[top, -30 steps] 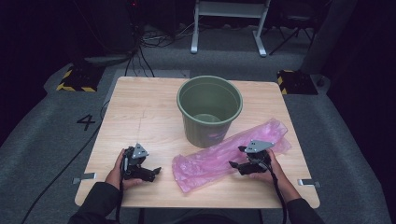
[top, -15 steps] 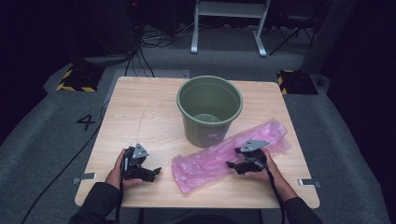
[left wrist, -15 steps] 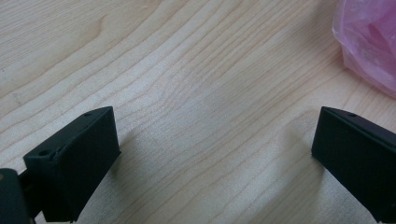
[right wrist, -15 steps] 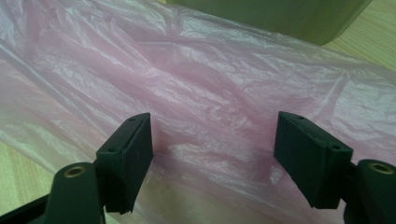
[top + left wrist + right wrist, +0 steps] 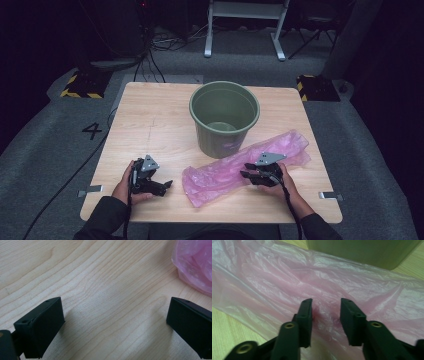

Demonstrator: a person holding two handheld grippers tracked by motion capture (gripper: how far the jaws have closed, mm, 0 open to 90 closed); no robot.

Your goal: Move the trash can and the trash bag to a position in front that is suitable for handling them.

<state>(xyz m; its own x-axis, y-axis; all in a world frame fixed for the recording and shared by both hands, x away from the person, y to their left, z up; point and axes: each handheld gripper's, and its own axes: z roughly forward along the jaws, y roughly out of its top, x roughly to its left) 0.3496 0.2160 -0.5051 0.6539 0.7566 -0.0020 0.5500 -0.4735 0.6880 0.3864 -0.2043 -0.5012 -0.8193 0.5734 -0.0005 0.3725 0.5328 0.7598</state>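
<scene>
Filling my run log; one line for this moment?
right gripper: jaws just closing, gathering pink bag | left gripper: open over table | bucket: upright

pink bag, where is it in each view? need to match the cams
High view: pink bag lies lower right of centre, in front of the green bucket.
Left gripper view: its corner sits at the top right.
Right gripper view: it spreads across the middle, bunching between the jaws.
Shared landmark: the wooden table.
</scene>
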